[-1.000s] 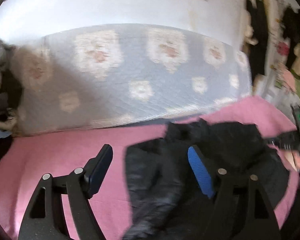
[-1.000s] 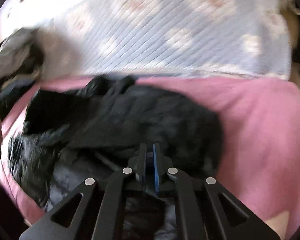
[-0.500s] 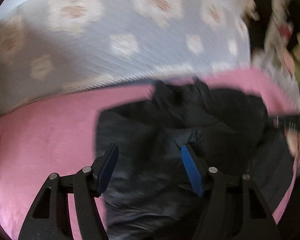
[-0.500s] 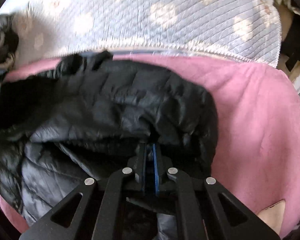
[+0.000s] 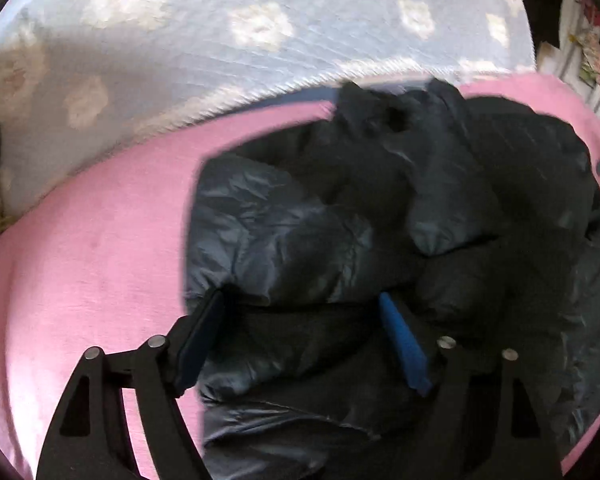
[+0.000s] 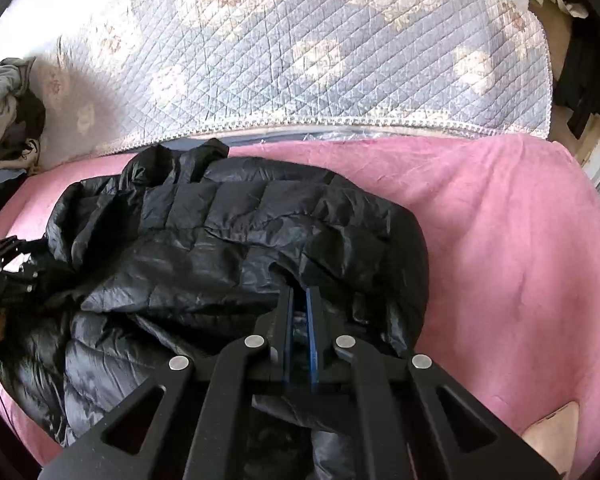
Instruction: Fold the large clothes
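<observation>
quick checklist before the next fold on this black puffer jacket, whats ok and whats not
1. Right tongs pinching the black puffer jacket: ok, shut on a fold.
2. Left tongs gripping it: not ok, jaws opening, fabric between them but not pinched.
3. Jacket lying flat: not ok, bunched and creased.
4. Jacket fully on the pink blanket: cannot tell, near edge hidden by the tongs.
5. Free blanket beside the jacket for folding: ok.
</observation>
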The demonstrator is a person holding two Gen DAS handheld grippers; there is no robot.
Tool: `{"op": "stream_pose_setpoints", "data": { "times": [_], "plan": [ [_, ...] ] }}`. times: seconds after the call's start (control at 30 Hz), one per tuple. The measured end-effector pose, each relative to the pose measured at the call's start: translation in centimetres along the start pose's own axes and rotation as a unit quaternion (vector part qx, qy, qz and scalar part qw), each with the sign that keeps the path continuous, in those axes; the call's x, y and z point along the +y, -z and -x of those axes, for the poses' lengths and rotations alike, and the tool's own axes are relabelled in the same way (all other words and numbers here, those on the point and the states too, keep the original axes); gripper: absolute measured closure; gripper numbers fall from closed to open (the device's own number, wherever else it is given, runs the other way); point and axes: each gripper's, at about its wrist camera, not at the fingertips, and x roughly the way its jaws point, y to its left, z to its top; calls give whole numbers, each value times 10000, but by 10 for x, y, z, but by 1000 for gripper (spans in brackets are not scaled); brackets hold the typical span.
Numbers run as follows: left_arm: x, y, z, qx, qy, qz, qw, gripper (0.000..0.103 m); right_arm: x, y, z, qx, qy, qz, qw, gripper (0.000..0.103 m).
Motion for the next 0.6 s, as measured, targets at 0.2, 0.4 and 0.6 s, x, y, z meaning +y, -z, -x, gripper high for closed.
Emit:
{"op": "stream_pose_setpoints", "data": {
  "times": [0.2,0.4,0.6],
  "plan": [
    [54,1,8,-240,-1963,139,9801,54,6,0,-5,-23,60,152,9999,96],
    [115,9,52,-929,-1126,1792,9729,55,5,0,-5,-39,76,93,9999,95],
    [82,4,71,-718,261,1317,9883,49,-2,-3,4,-445,-161,-138,9988,32]
  ]
}}
